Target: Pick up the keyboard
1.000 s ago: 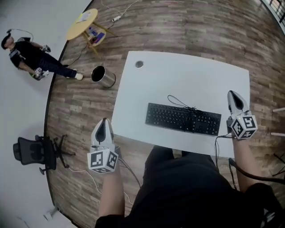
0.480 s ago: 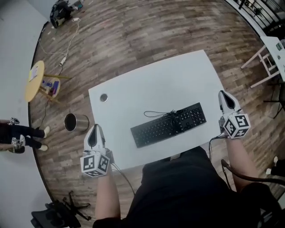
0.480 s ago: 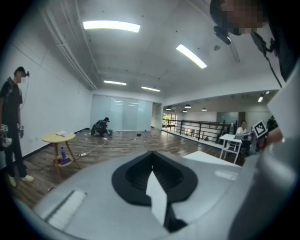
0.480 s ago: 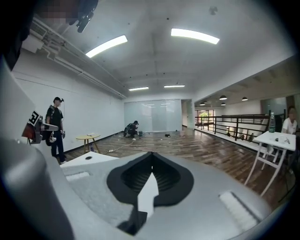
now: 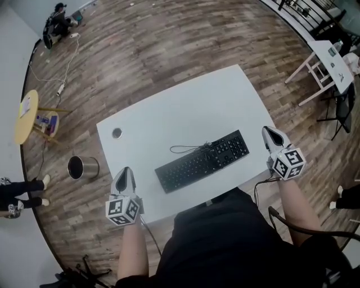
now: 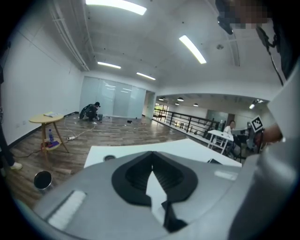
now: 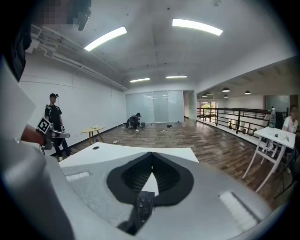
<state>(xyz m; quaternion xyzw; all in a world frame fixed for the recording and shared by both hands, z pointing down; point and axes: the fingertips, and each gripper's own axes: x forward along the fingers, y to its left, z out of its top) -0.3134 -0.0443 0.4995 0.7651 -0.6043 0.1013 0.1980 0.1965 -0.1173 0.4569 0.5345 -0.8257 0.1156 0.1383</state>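
Firstly, item of the task: black keyboard (image 5: 202, 160), lay flat and aslant near the front edge of the white desk (image 5: 185, 107), between the two grippers and touched by neither.

Left gripper (image 5: 125, 171): jaws fully together, nothing held; hovered at the desk's front-left corner, well apart from the keyboard's near end.

Right gripper (image 5: 266, 133): jaws likewise together and empty; stood just off the desk's right edge, near the number-pad end, which showed below its jaws in the right gripper view.

Step in hand, judged: approach, grasp not yet begun. Both jaws would need opening first, one brought to each short end, the pads set over the thin edges, and the lift kept level so the board did not tip.

Obstruction: the keyboard's own cable (image 5: 183, 149), looped loose on the desk behind it, likely to trail or snag.

Other entries:
- round cable port (image 5: 116, 133) in the desk, clear of the work
- metal bin (image 5: 82, 167) on the wood floor
- round yellow side table (image 5: 27, 109)
- white table (image 5: 332, 53) at far right
- a crouching person (image 5: 56, 14) far off
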